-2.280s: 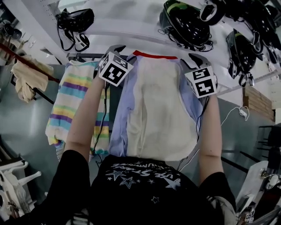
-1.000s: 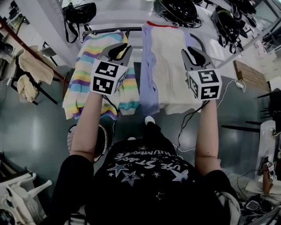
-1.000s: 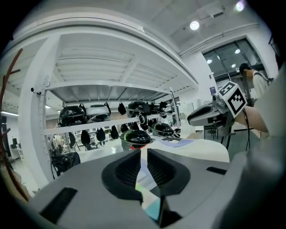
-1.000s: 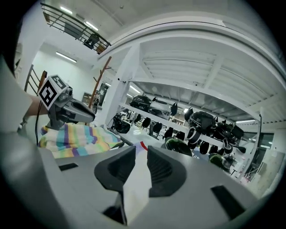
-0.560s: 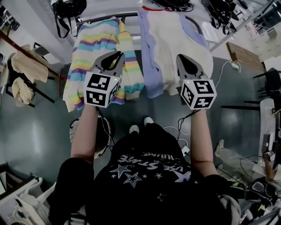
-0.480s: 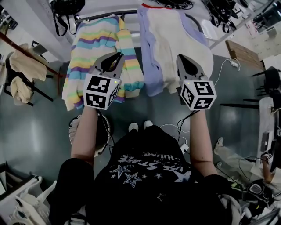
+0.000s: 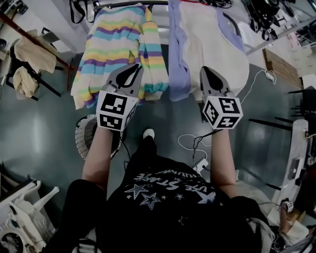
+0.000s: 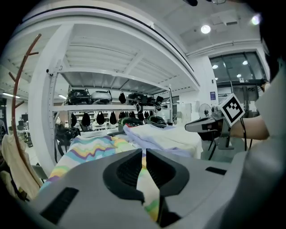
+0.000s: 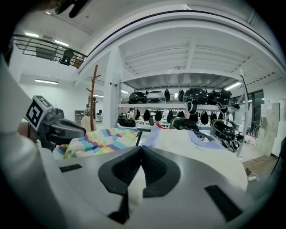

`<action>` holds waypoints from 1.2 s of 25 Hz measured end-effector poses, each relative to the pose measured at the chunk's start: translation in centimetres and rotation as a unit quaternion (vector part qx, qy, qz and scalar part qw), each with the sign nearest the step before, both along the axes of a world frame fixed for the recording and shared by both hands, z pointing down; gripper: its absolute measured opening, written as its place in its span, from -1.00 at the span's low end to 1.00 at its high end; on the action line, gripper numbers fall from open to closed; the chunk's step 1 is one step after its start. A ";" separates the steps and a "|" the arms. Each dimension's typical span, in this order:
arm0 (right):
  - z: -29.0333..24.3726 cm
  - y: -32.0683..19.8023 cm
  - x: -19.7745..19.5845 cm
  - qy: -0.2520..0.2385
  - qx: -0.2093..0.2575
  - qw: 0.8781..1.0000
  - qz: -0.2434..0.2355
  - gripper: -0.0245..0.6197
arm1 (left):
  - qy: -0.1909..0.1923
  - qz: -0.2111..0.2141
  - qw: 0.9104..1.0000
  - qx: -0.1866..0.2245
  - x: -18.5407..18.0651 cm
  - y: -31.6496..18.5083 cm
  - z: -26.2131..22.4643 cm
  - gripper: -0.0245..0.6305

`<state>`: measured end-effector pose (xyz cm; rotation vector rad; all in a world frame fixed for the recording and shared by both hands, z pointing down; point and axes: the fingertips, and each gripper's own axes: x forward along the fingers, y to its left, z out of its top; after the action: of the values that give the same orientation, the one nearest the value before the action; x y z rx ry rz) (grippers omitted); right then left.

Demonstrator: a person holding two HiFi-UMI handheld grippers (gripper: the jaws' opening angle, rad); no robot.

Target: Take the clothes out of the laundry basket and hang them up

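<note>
Two garments hang from the rail (image 7: 123, 4): a pastel striped sweater (image 7: 116, 39) on the left and a cream and lavender top (image 7: 212, 44) on the right. My left gripper (image 7: 134, 66) is held in front of the striped sweater's lower edge, shut and empty; in the left gripper view its jaws (image 8: 144, 151) leave only a thin slit with the sweater (image 8: 89, 150) beyond. My right gripper (image 7: 203, 70) is in front of the cream top's hem, shut with nothing in it (image 9: 141, 147). The round white laundry basket (image 7: 85, 138) stands on the floor under my left forearm, mostly hidden.
A coat stand with beige cloth (image 7: 29, 54) stands at the left. Cables (image 7: 190, 143) trail over the grey floor near my foot (image 7: 148, 133). White frame parts (image 7: 19, 207) lie at the lower left. Helmets (image 9: 196, 96) line the shelf behind the rail.
Both grippers have drawn back and down from the top of the cream garment, which stays hanging on the rail. The view has tipped down, so the floor and basket now show.
</note>
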<state>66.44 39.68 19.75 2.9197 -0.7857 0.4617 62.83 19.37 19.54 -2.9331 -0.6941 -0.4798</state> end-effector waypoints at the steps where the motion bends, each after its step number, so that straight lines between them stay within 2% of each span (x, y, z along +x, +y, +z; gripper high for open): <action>1: 0.1 0.2 -0.4 -0.001 0.001 1.000 -0.003 -0.89 | -0.004 -0.003 1.000 0.000 -0.7 0.2 0.3 -0.79; 6: 0.2 1.6 -3.6 0.000 0.004 1.000 -0.016 -0.89 | -0.017 -0.021 1.000 0.005 -4.3 1.6 1.4 -0.79; 30: 2.3 10.5 -24.1 -0.010 0.008 1.000 -0.027 -0.89 | -0.021 -0.072 0.997 0.008 -24.8 8.6 3.2 -0.86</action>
<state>42.34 50.22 22.01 2.9046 -0.8716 0.4829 38.00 27.98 22.76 -2.9786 -0.4826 -0.5576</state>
